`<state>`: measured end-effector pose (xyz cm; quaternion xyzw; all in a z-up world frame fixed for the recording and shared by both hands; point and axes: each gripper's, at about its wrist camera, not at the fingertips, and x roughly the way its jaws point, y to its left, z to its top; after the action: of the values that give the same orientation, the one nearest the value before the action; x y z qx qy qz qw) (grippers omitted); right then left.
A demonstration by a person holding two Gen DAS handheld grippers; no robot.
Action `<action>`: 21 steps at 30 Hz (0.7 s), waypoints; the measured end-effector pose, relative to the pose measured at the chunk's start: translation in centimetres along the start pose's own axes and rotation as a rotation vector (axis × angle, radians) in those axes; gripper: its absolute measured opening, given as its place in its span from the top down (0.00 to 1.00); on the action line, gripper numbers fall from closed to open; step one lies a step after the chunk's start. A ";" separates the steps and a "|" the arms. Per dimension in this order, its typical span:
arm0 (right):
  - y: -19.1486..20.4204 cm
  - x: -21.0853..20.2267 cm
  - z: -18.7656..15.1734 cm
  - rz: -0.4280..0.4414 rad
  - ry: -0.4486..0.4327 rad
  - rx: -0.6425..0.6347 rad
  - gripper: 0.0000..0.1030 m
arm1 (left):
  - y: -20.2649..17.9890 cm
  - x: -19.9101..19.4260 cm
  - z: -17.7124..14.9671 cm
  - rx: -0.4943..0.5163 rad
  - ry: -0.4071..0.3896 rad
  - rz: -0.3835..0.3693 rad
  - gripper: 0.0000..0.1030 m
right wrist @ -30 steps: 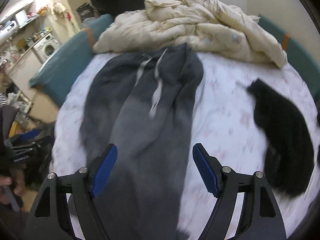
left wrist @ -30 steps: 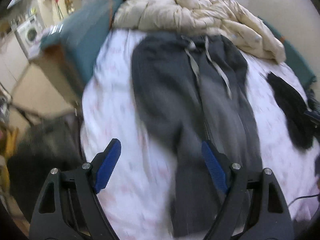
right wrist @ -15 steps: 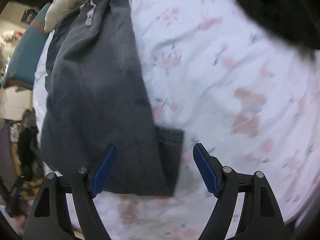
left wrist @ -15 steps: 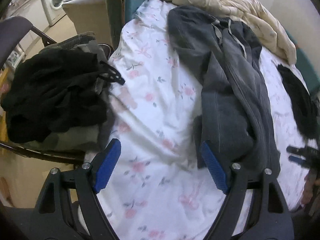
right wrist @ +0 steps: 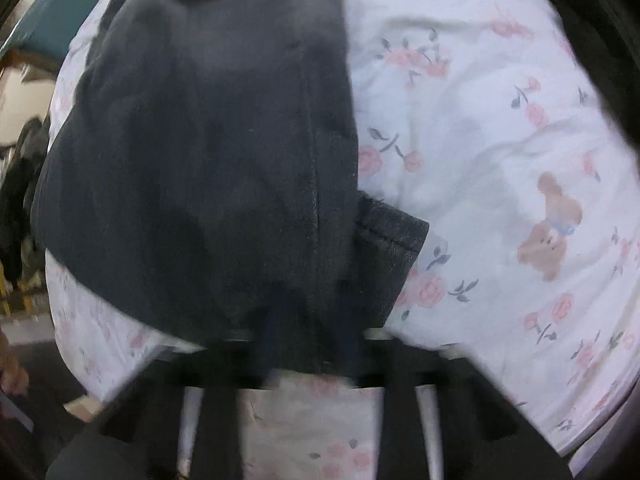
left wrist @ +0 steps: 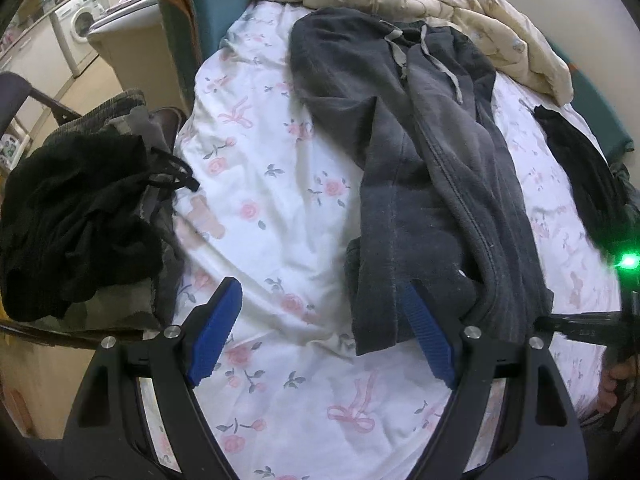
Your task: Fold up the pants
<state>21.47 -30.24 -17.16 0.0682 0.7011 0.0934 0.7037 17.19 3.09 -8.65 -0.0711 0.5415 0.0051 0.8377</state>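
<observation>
Dark grey sweatpants [left wrist: 420, 168] lie lengthwise on the flowered sheet [left wrist: 272, 184], with the waist and drawstrings at the far end. My left gripper [left wrist: 320, 284] hovers open above the sheet. Its right pad [left wrist: 428, 336] sits by the near hem of one leg and nothing lies between the pads. In the right wrist view the pants [right wrist: 208, 152] fill the left half. My right gripper [right wrist: 310, 320] is blurred, its jaws closing tight on the near hem with fabric between the pads.
A cream duvet [left wrist: 420, 0] is bunched at the head of the bed. A black garment [left wrist: 580, 160] lies on the sheet to the right. A pile of dark clothes [left wrist: 72, 220] rests on a chair left of the bed. A hand [left wrist: 612, 384] shows at the right edge.
Both grippers dropped toward the near end of the pants. The right gripper's jaws went from wide open to closed on the hem. The left gripper stayed open.
</observation>
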 end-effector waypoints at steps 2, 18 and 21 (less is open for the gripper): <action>0.3 -2.5 0.1 0.047 -0.079 -0.028 0.98 | 0.5 0.1 0.1 -0.025 0.006 -0.002 0.22; -16.5 -12.0 -3.3 -0.069 -0.510 0.752 0.85 | 1.3 0.6 0.0 -0.065 0.010 0.002 0.22; -13.8 -11.0 -2.0 -0.097 -0.446 0.676 0.67 | 0.9 1.2 -0.4 -0.046 0.045 -0.010 0.22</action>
<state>19.96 -46.25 -9.63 0.2813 0.5250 -0.1925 0.7799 17.29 3.89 -10.04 -0.0931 0.5596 0.0118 0.8234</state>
